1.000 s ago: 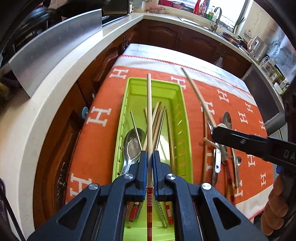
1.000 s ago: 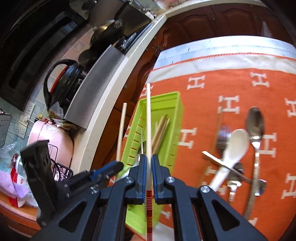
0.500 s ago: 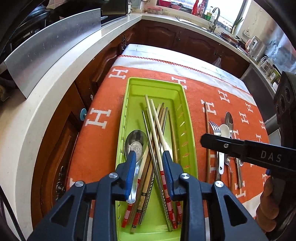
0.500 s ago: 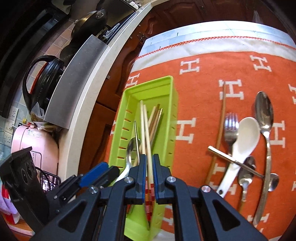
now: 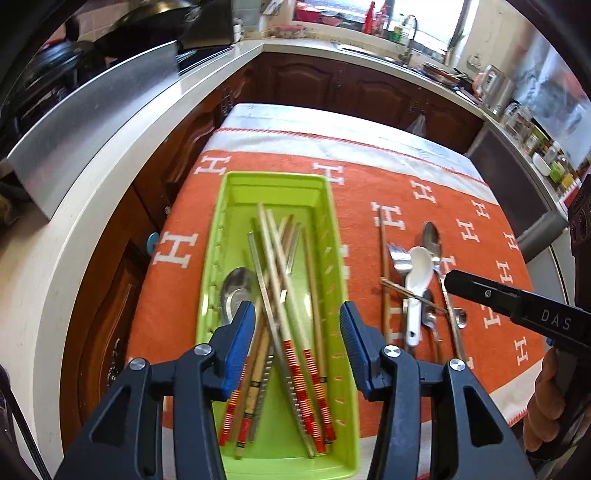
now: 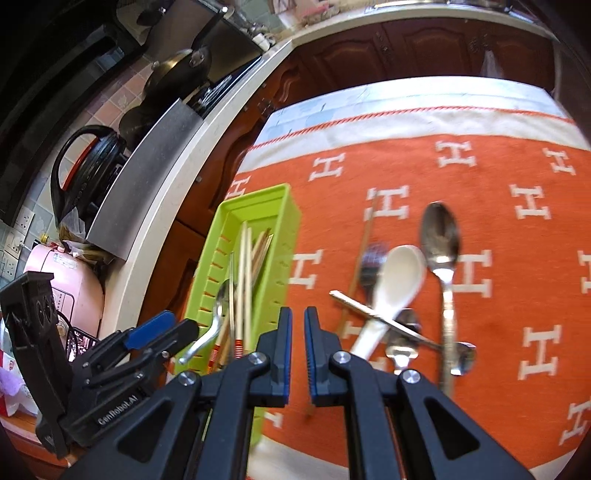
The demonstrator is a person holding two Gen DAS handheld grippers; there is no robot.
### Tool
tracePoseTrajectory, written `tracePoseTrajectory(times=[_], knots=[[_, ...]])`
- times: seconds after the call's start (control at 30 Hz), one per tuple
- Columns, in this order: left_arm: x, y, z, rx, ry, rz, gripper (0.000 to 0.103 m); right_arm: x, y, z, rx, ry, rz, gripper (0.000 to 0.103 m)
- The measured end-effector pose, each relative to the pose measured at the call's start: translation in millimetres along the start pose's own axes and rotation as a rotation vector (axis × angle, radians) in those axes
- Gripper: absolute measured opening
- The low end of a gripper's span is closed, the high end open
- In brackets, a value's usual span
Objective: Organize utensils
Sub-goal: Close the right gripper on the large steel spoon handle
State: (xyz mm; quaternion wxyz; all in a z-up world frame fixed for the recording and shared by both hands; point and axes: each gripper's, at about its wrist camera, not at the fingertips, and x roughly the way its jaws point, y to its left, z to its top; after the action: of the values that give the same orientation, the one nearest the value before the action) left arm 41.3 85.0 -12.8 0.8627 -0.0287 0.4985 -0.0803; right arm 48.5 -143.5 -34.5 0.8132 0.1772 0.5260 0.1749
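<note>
Orange cloth [image 5: 369,184] covers the table, green tray [image 5: 225,206] left of centre with chopsticks [image 5: 280,266] piled inside. Left gripper [image 5: 297,343] above them, jaws opening, gripping nothing. Right gripper [image 6: 298,347], narrow and empty, over cloth beside white spoon [image 6: 399,273].

We note a kitchen with dark brown wooden cabinets [image 5: 354,88] under a pale countertop [image 5: 85,206] that wraps round the room. A window [image 5: 417,14] behind the sink tap [image 5: 408,44] lets in bright daylight. On the counter stand a steel splash panel [image 5: 92,122], a black kettle [image 6: 88,166], dark pans [image 6: 177,70] and a pink appliance [image 6: 70,280]. Wall tiles [image 6: 107,110] look pinkish.
</note>
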Motion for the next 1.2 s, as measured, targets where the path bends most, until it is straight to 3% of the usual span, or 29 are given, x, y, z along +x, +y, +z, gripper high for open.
tracePoseTrajectory(times=[0.2, 0.4, 0.53, 0.83, 1.13, 1.2], knots=[[-2, -30, 2, 0.057, -0.006, -0.042, 0.046, -22, -27, -1, 0.013, -0.051, -0.047, 0.007], [13, -57, 5, 0.08, 0.038, -0.115, 0.046, -31, -54, 0, 0.035, -0.075, -0.076, 0.007], [30, -70, 8, 0.093, 0.069, -0.121, 0.046, -28, -69, 1, 0.048, -0.069, -0.076, 0.007], [70, -80, 10, 0.087, 0.173, -0.112, 0.046, 2, -102, 4, 0.086, 0.016, -0.051, 0.009], [83, -78, 13, 0.075, 0.195, -0.085, 0.046, 42, -108, 2, 0.071, 0.159, -0.014, 0.012], [85, -77, 13, 0.068, 0.199, -0.081, 0.046, 43, -104, 1, 0.049, 0.146, -0.015, 0.012]])
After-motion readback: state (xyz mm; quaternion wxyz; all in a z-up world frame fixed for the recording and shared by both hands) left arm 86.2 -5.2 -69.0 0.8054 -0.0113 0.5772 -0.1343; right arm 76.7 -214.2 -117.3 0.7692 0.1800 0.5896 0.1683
